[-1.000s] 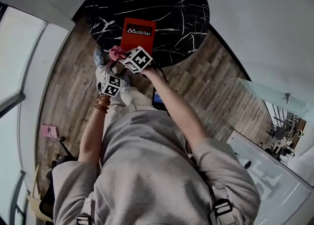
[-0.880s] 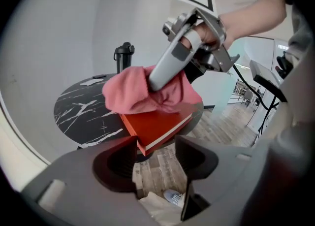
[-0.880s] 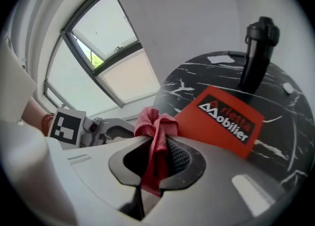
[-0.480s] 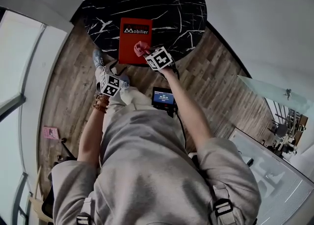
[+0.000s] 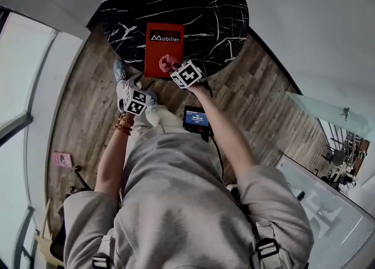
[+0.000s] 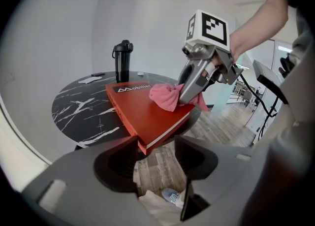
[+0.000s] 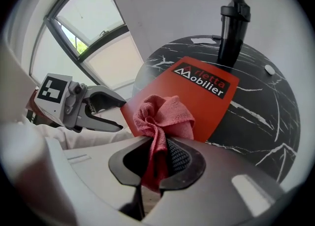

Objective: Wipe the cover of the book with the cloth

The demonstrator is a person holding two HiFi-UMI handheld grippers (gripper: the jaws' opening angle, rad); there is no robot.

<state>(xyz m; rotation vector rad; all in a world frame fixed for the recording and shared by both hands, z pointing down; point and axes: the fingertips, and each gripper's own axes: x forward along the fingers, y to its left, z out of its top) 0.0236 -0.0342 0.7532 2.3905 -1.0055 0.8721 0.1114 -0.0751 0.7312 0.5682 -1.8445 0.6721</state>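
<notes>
The right gripper clamps a pink cloth on the red book, at 5 o'clock on its cover, while the left gripper hangs wide and empty at 7 o'clock off the table.

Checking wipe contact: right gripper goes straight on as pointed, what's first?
The pink cloth in its jaws, then the red book cover right under it; cloth seems to rest on it, depth unclear.

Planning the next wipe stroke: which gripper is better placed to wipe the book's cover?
Right. The right gripper is shut on the cloth, which lies on the near end of the book. The left gripper is open and empty, short of it.
</notes>
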